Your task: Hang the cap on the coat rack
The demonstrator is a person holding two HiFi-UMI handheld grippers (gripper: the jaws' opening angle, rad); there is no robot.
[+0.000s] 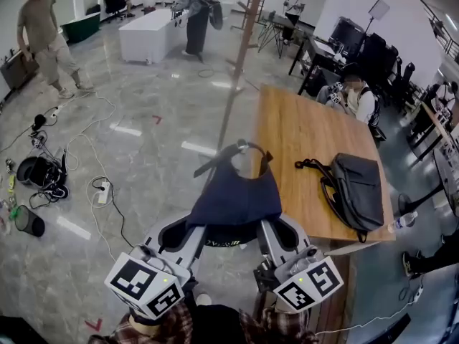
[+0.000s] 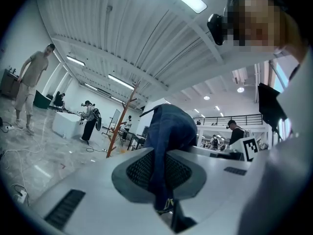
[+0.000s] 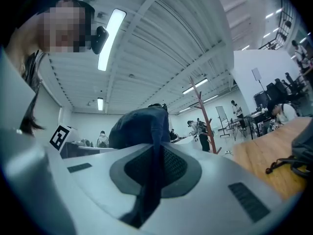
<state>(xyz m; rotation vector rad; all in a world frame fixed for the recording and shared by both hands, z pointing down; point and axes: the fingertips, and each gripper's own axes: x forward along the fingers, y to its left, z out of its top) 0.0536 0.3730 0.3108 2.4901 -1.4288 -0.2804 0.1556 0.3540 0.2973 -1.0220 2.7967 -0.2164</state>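
A dark blue cap (image 1: 234, 192) hangs in the air between my two grippers, above the floor by the table's left edge. My left gripper (image 1: 188, 229) is shut on the cap's left rim, and in the left gripper view the blue fabric (image 2: 164, 146) is pinched between the dotted pads. My right gripper (image 1: 267, 231) is shut on the cap's right rim, with the fabric (image 3: 149, 146) caught between its pads. The brown wooden coat rack (image 1: 247, 27) stands straight ahead, its pole rising beyond the cap; it also shows as a thin coat rack (image 2: 122, 121) and a coat rack (image 3: 204, 114) in the gripper views.
A wooden table (image 1: 301, 149) lies to the right with a black bag (image 1: 355, 188) on it. Cables and a power strip (image 1: 102, 190) lie on the grey floor at left. A white counter (image 1: 147, 34) and several people stand farther back. A seated person (image 1: 353, 95) is beyond the table.
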